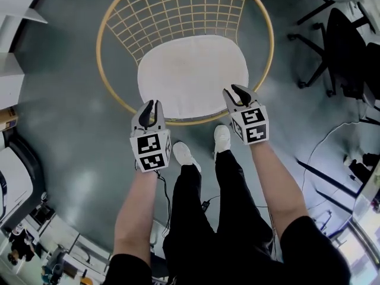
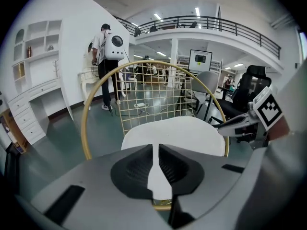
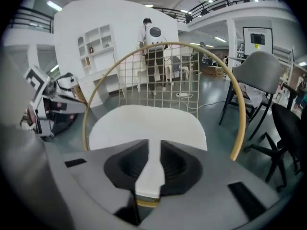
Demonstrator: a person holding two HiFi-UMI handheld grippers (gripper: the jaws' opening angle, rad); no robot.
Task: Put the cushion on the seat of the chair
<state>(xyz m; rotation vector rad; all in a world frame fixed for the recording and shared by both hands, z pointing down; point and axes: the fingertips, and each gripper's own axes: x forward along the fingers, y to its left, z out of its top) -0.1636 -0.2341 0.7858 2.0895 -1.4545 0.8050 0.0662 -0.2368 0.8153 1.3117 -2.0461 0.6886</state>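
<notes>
Cushion [image 1: 193, 76] flat, on chair [image 1: 178, 10] seat

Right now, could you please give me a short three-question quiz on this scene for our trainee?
1. True or false: the cushion lies on the seat of the chair.
2. The left gripper and the right gripper are: A by the chair's near front edge; B behind its backrest; C resting on the floor.
3. Fill in: the chair's colour is ___.
Key: 1 true; 2 A; 3 gold.
</notes>
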